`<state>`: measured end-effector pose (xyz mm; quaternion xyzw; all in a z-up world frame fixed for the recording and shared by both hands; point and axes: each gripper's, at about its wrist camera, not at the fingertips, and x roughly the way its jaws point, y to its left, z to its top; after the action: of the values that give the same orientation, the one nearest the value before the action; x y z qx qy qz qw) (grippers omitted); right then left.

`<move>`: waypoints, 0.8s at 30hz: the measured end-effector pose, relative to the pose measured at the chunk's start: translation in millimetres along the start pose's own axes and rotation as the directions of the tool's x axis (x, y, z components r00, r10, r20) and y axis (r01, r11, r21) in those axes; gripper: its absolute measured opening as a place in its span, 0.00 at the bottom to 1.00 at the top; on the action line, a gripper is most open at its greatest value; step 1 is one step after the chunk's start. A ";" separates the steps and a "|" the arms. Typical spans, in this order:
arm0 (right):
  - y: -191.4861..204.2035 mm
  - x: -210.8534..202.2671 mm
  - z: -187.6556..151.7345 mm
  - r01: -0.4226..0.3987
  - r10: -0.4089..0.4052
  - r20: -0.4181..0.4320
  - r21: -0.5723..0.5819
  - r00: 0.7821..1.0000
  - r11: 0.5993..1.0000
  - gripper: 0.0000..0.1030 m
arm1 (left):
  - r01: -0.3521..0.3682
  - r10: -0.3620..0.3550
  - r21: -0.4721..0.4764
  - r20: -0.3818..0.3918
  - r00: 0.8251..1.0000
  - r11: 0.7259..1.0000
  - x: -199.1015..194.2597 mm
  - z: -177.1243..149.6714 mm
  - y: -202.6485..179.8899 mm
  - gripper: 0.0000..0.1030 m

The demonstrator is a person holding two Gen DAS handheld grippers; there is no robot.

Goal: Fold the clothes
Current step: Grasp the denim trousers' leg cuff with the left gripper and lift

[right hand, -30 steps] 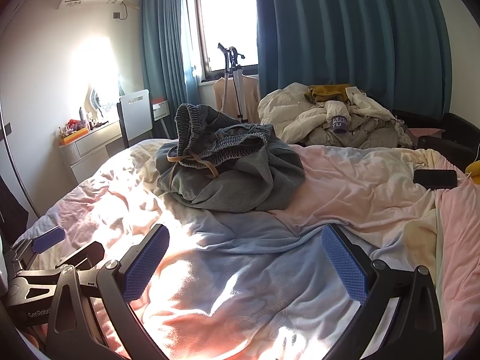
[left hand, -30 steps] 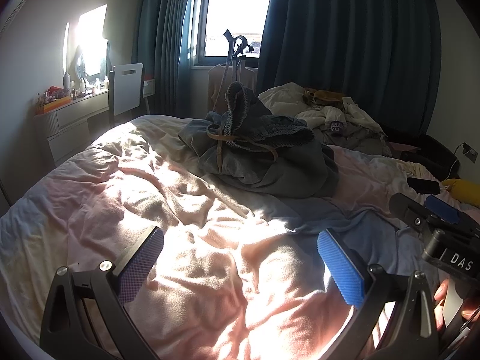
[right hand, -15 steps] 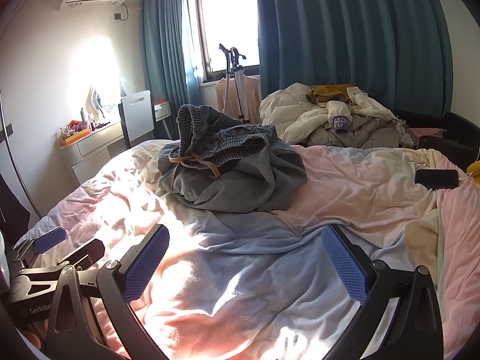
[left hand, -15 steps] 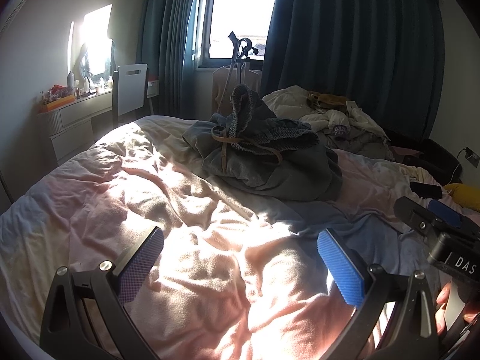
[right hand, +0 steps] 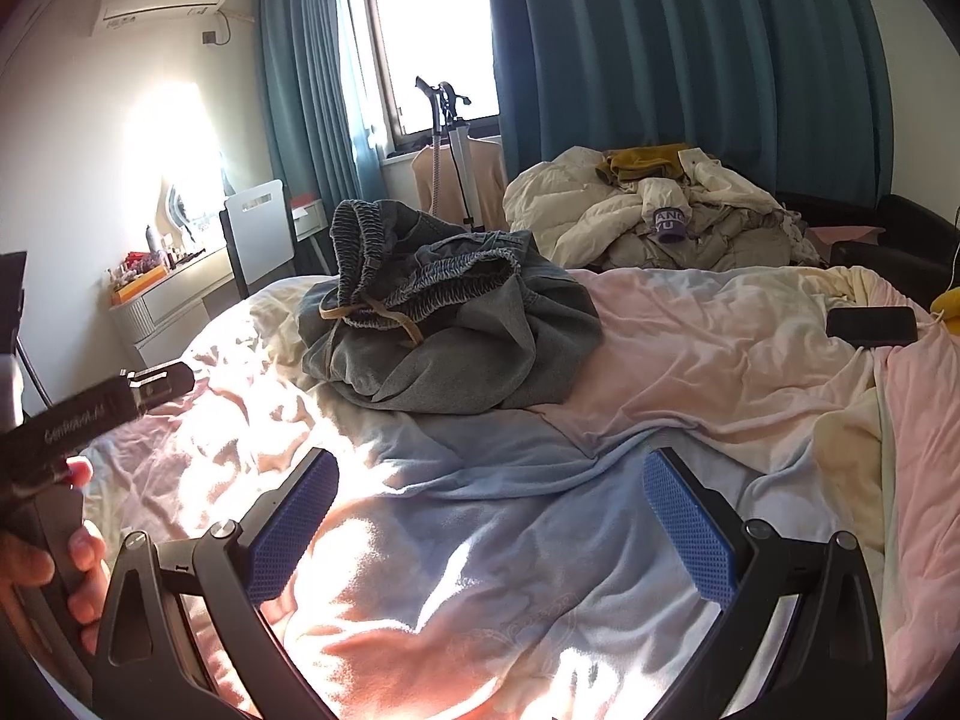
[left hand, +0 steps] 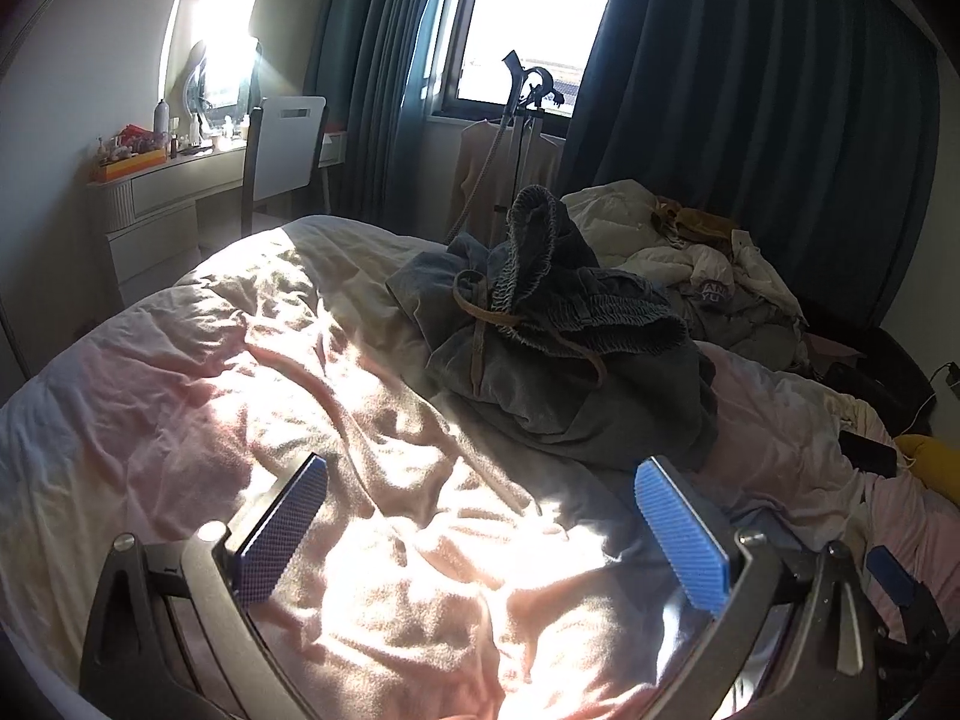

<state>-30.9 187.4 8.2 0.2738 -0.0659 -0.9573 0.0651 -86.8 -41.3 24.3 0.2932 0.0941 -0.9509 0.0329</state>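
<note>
- On the bed (right hand: 690,348), past both grippers, lies a crumpled heap of grey jeans (right hand: 456,330), waistband standing up, a tan drawstring (right hand: 360,315) trailing over the front.
- Short of the jeans, the left gripper (left hand: 480,534) hovers over the sunlit pink-and-cream blanket (left hand: 252,372), jaws spread wide, nothing between the blue pads (left hand: 681,540).
- Short of the jeans too, the right gripper (right hand: 489,528) hangs above a pale blue patch of blanket, jaws just as wide apart, holding nothing.
- Neither gripper touches the jeans; both sit well apart from them.
- Left of the jeans in the right wrist view, a hand (right hand: 54,570) grips the handle of the left gripper.
- Right of the jeans, a dark phone (right hand: 871,326) lies flat on the blanket near the bed's edge.
- Behind the jeans to the right, a pile of pale clothes (right hand: 654,222) is heaped up, a mustard piece (right hand: 645,161) on top.
- Directly behind the jeans, a garment steamer (right hand: 450,138) stands by the window (right hand: 432,30), a beige top hung on it.
- Left of the jeans, across the room, a white chair (right hand: 259,228) faces a dresser (left hand: 162,198) cluttered with small bottles.
- Teal curtains (right hand: 690,48) hang behind all of it.
</note>
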 end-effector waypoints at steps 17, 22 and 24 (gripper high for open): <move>-20.0 86.7 -7.8 0.028 -0.025 -0.071 0.043 0.997 0.999 1.00 | 0.027 -0.028 0.037 0.020 0.999 0.999 175.0 115.4 -26.9 1.00; -27.7 106.5 -14.1 0.000 0.010 -0.119 0.086 0.993 0.996 1.00 | 0.048 -0.048 0.005 0.019 0.999 0.999 216.8 141.1 -33.0 1.00; -31.1 112.6 -16.7 -0.001 0.016 -0.141 0.103 0.990 0.995 1.00 | 0.019 -0.019 0.022 0.022 1.000 1.000 230.2 146.8 -37.1 1.00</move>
<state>-119.5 198.4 -69.0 0.3437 -0.1115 -0.9305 0.0595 -362.3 -35.7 19.5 0.2818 0.0860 -0.9554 0.0216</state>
